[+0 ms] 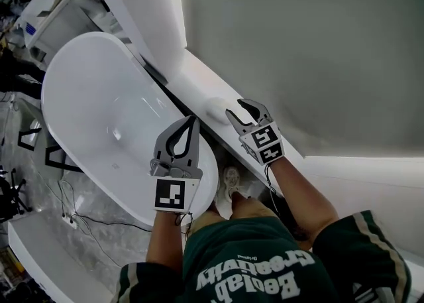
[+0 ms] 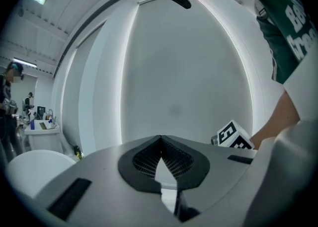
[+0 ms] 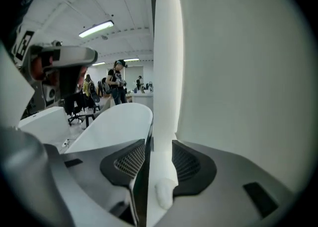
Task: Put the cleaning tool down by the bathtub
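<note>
The cleaning tool (image 1: 215, 108), a small rounded white pad, lies on the white ledge (image 1: 192, 73) between the bathtub (image 1: 99, 96) and the grey wall. My right gripper (image 1: 234, 107) is open, its fingertips just right of the pad and not closed on it. In the right gripper view the pad (image 3: 164, 193) shows low between the spread jaws of that gripper (image 3: 159, 144), with the ledge (image 3: 164, 97) running away ahead. My left gripper (image 1: 195, 117) is shut and empty over the tub's near rim. In its own view this left gripper (image 2: 160, 137) has its tips meeting.
A dark gap (image 1: 169, 93) separates tub and ledge. A white shoe (image 1: 228, 185) stands below the tub's end. Cables (image 1: 93, 219) trail over the marble floor at left. People (image 3: 117, 84) and a white counter (image 2: 42, 129) are far off.
</note>
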`<state>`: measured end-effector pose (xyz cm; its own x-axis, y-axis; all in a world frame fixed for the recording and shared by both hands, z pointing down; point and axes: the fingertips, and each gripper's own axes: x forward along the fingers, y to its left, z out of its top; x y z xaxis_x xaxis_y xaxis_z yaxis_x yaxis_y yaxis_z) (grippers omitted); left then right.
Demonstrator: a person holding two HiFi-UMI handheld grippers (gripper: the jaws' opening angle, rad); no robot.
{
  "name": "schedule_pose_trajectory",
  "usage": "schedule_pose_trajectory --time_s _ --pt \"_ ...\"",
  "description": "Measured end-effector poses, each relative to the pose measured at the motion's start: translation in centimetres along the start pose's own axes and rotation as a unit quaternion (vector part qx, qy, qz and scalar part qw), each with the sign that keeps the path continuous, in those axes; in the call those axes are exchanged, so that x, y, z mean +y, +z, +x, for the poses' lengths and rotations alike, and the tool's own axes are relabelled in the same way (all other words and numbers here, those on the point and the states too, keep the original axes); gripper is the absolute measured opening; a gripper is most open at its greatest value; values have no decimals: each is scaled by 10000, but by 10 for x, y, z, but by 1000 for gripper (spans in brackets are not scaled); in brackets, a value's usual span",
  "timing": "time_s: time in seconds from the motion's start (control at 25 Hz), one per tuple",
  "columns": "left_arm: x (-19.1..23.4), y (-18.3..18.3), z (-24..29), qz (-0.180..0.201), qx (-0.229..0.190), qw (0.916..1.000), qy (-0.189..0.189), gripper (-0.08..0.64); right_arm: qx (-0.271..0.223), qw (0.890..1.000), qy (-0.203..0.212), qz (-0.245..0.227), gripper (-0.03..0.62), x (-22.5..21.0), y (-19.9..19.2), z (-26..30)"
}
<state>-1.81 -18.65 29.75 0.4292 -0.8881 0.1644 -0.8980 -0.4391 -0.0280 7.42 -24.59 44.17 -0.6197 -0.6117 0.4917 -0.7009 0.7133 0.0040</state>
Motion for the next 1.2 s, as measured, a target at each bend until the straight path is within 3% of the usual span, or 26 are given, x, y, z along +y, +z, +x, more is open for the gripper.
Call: schedule_pose_trajectory --time_s 0.24,0.44,0.64,0.76,0.88,0.92,1.2 --pt "-7 39 -11 206 -221 9995 34 9 -971 9952 -87 -38 172 16 69 -62" --pt "-26 72 -16 515 -401 9978 -145 9 -1757 9834 -38 -462 172 26 126 -118" --pt "-31 94 -20 513 -520 9973 -96 9 -2280 9718 175 -572 172 36 167 -155" --pt "-34 104 -21 463 -645 9968 -75 9 -2464 9669 263 -612 169 41 172 -166" --pt "-40 111 -25 558 -739 9956 -146 9 -2620 9623 387 -620 40 47 171 -176" --pt "-42 113 -27 604 -747 9953 -152 9 -2683 9603 454 -615 27 50 171 -181" --pt "-45 126 -30 799 -881 9928 -154 9 -2795 9575 359 -608 17 49 183 -195"
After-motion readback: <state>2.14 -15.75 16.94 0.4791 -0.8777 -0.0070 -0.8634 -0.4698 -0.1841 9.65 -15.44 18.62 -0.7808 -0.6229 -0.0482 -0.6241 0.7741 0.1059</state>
